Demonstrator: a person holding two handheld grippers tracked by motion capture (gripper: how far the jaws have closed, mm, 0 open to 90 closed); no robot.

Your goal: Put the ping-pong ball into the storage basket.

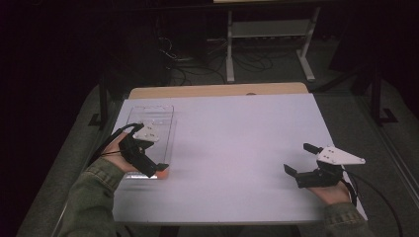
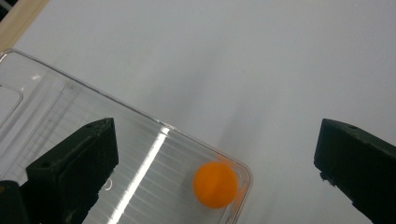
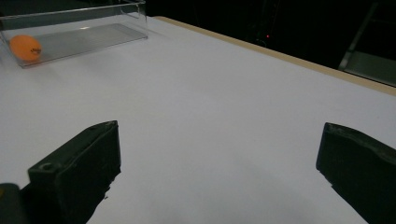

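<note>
A clear plastic tray (image 1: 157, 126) lies along the left side of the white table (image 1: 237, 133). An orange ball (image 1: 162, 173) rests in its near right corner. In the left gripper view the ball (image 2: 215, 184) sits inside the tray (image 2: 140, 140) corner, just below and between the wide-open jaws of my left gripper (image 2: 218, 126). In the high view my left gripper (image 1: 155, 165) hovers over the tray's near end. My right gripper (image 1: 296, 158) is open and empty over the table's near right part. From the right gripper view (image 3: 219, 128), the ball (image 3: 25, 47) and tray (image 3: 93, 37) are far off at upper left.
A wooden strip (image 1: 217, 91) runs along the table's far edge. Beyond it, on the dark floor, stand a white metal frame (image 1: 269, 29) and loose cables (image 1: 197, 69). The white tabletop stretches bare between the two grippers.
</note>
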